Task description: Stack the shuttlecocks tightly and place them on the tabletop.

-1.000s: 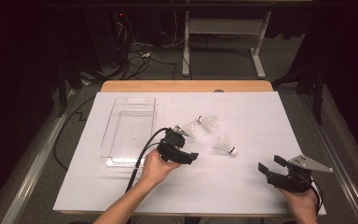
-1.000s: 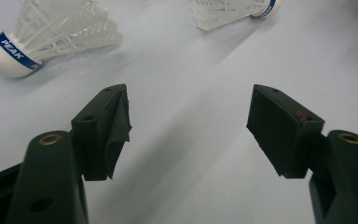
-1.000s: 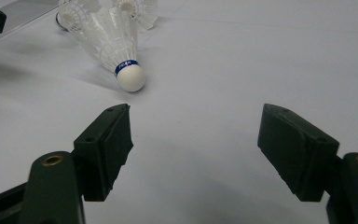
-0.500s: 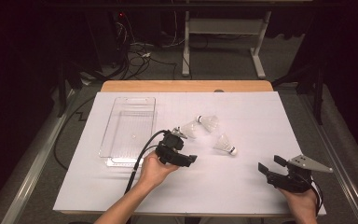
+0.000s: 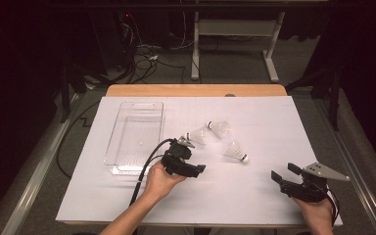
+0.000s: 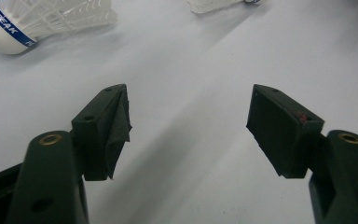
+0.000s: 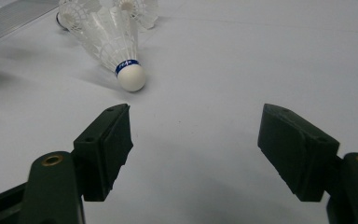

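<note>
1. Little is changed since the earlier frames: the left hand-held gripper [image 5: 197,168] is shifted only slightly beside the nearest shuttlecock [image 5: 196,136], and the right hand-held gripper [image 5: 282,173] is kept where it was.
2. The left hand-held gripper is released, its jaws spread wide with nothing between them; bare white surface [image 5: 254,117] is seen between the pads in the left gripper view.
3. In that view a shuttlecock's cork with a blue band [image 6: 7,29] is seen ahead and to the left, apart from the jaws, so it is judged that a grasp is being lined up and is not yet made.
4. The right hand-held gripper is also released and empty, held low near the front right corner of the surface, probably parked so the left has room.
5. 3 shuttlecocks are laid on their sides near the middle of the surface: the nearest one, a second [image 5: 219,128] close behind it, and a third [image 5: 237,152] a little apart towards the right.
6. A clear tray [image 5: 127,169] is set empty just left of the left hand, probably so that the shuttlecocks can be dropped in with a short carry.
</note>
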`<state>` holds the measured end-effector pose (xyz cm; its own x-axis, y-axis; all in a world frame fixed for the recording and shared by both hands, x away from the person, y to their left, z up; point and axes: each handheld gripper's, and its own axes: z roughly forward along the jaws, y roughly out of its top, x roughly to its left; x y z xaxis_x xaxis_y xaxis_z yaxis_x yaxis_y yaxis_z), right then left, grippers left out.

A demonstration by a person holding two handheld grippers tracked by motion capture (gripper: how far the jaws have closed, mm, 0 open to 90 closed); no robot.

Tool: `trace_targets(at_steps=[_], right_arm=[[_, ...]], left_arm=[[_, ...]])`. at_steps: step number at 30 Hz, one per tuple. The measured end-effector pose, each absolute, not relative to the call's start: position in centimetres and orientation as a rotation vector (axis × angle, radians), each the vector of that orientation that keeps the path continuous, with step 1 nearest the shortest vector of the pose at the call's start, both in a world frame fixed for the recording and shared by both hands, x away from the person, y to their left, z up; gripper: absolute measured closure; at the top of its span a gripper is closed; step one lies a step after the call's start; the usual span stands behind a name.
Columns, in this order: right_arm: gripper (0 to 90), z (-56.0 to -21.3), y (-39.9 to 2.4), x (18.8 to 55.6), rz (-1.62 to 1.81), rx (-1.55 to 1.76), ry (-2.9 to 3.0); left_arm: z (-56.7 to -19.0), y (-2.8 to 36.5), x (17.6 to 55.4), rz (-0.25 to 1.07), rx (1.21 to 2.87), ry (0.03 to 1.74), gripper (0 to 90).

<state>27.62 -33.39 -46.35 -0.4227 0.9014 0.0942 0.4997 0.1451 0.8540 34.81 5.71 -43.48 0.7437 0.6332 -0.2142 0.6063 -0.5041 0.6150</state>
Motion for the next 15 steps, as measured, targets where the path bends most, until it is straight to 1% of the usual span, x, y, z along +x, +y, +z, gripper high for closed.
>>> trace_targets(at_steps=[15], right_arm=[[26.2, -46.35, -33.40, 27.62, 1.201, 1.331, 1.986]], left_arm=[[-43.62, 6.50, 33.93, 0.049, 2.238, 0.931, 31.1]])
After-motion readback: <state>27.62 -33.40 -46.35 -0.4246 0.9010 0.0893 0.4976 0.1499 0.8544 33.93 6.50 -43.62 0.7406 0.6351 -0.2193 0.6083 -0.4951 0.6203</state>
